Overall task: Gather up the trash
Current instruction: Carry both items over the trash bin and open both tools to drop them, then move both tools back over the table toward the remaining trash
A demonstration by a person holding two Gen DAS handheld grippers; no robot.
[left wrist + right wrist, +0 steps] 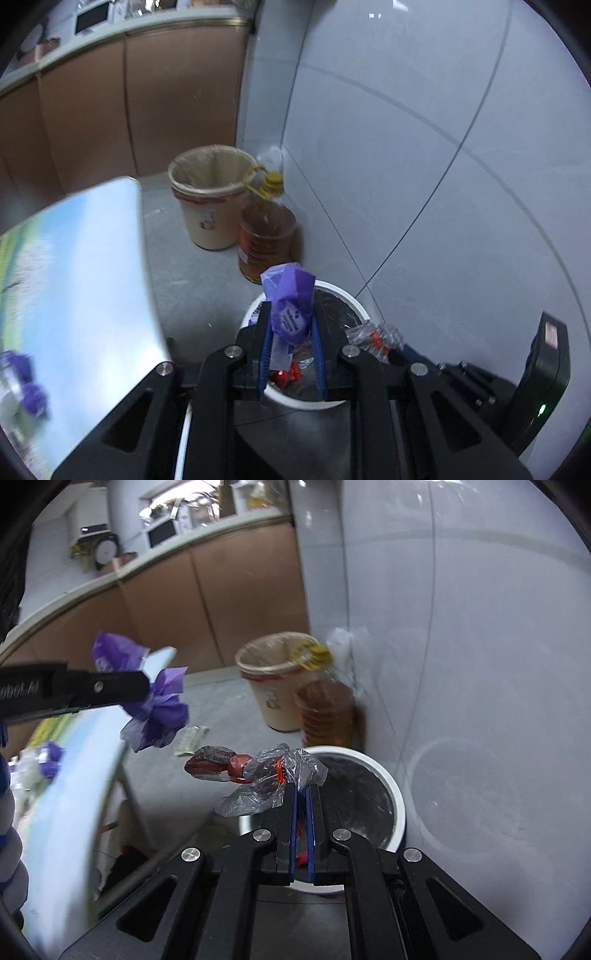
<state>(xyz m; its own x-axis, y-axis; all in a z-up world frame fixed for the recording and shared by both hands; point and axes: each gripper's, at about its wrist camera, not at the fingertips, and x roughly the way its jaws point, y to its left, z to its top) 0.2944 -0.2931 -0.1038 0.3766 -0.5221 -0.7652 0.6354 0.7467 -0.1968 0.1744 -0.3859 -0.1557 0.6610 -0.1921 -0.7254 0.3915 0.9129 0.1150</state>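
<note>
We had the left gripper [290, 325] clamped on the purple wrapper [290, 306] and the right gripper [302, 805] pinching the clear-and-red wrapper [273, 771], both held over the white bin [391, 794] so they'd fall straight in.

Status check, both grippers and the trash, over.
Left gripper shut on purple wrapper. Right gripper shut on clear wrapper. Both above white bin. Nothing blocking.
</note>
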